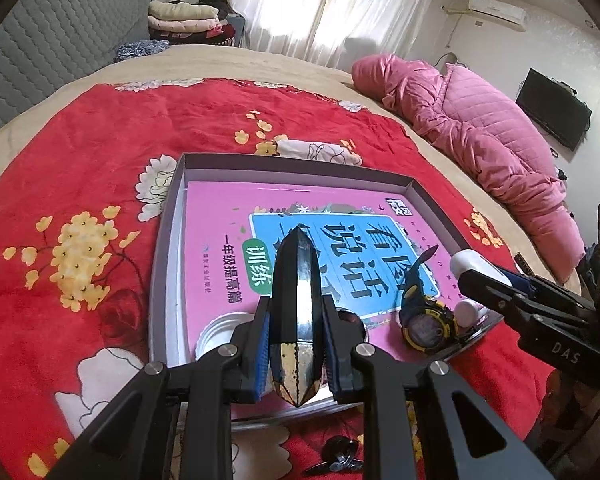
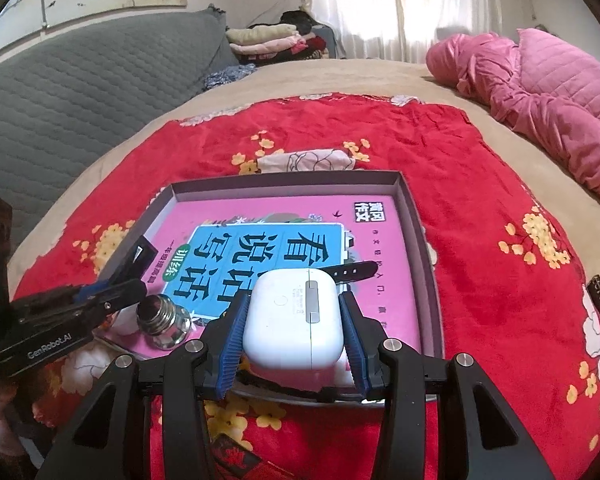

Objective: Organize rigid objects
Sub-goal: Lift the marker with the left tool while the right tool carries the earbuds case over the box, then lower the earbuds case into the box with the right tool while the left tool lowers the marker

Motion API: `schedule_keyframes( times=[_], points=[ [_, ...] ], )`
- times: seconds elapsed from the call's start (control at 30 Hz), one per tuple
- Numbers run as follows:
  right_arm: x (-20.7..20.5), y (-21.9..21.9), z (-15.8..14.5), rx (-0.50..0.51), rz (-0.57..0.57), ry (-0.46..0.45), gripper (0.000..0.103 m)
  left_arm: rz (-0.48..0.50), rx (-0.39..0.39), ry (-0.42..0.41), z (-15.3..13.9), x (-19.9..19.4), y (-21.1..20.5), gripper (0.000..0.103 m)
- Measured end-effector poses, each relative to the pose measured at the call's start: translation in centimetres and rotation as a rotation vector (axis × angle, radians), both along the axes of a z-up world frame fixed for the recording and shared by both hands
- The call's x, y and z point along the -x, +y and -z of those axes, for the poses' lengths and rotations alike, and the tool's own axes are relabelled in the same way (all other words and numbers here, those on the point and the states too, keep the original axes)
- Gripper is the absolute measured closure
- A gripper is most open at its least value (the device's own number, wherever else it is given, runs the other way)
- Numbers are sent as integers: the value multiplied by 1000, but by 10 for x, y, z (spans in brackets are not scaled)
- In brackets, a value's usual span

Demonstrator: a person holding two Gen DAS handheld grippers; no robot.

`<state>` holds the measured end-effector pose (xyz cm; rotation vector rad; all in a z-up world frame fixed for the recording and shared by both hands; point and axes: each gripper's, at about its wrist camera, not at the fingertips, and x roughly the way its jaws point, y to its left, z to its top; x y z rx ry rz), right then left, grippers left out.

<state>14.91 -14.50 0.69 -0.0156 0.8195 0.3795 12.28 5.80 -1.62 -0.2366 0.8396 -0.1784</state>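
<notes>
A shallow grey box lies on the red blanket and holds a pink book. My left gripper is shut on a black faceted case with a gold end, held over the box's near edge. My right gripper is shut on a white earbud case over the box's near right part; it also shows in the left wrist view. A blue-yellow watch lies in the box's near right corner. A light bulb lies in the near left corner.
A pink quilted jacket lies on the bed at the right. A small black object lies on the blanket in front of the box. Folded clothes are stacked at the back. A grey headboard is at the left.
</notes>
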Motion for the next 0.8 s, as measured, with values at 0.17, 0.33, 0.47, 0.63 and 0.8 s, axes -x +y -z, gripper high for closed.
schedule_keyframes(
  times=[0.17, 0.33, 0.47, 0.63, 0.8],
  points=[
    [-5, 2, 6, 11, 11, 20, 57, -16, -6, 27, 3, -1, 5, 80],
    [-9, 3, 12, 29, 22, 43, 57, -24, -1, 43, 7, -2, 11, 80],
    [-13, 4, 15, 50, 18, 60, 57, -22, 1, 53, 9, -3, 12, 80],
    [-12, 12, 17, 75, -9, 60, 57, -22, 14, 73, 14, -4, 15, 80],
    [-15, 16, 20, 102, -13, 66, 57, -34, 29, 84, 14, -6, 21, 80]
  ],
)
